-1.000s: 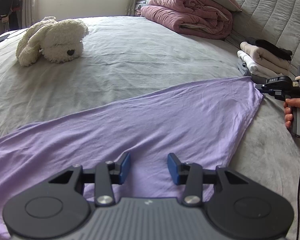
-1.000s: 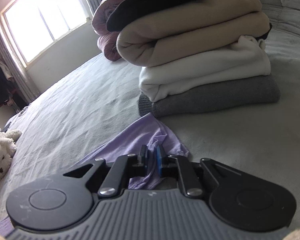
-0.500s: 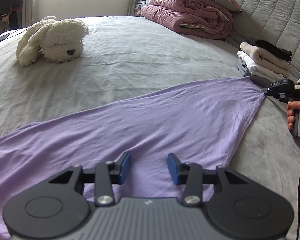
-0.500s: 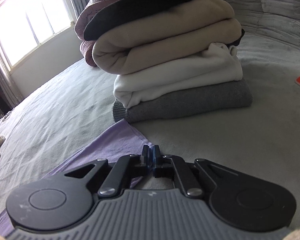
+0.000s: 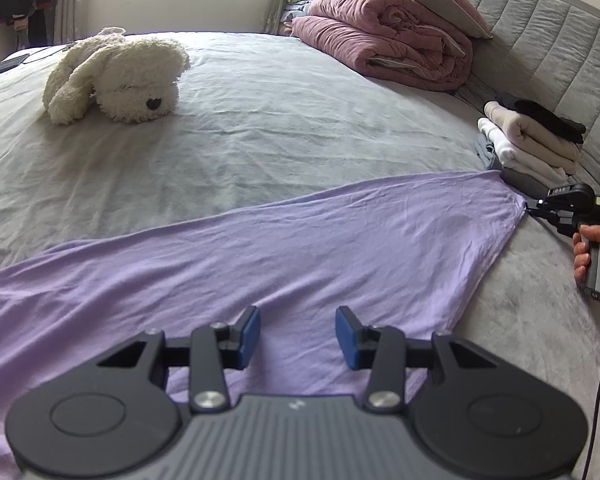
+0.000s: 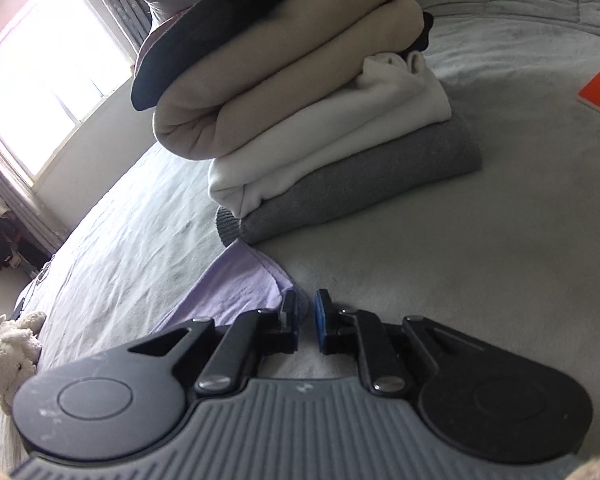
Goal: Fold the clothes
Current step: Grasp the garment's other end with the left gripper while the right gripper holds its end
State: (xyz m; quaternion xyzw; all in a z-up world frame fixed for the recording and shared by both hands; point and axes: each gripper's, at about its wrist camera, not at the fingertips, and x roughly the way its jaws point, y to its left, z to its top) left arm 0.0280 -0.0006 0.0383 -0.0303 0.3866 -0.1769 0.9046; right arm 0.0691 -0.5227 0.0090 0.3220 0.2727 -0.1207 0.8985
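One lavender garment lies flat; four folded items stacked at 2 o'clock. Left gripper fingers released; right gripper fingers slightly parted, empty. No legible writing.

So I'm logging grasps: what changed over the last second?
The right hand-held gripper carried the lilac garment's corner out toward the folded clothes stack, then opened and released it. The left hand-held gripper stayed open over the cloth.

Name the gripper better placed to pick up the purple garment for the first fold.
Left. The left gripper hovers directly over the purple garment with its jaws wide open. The right gripper sits just off the garment's far corner, jaws slightly apart and holding nothing.
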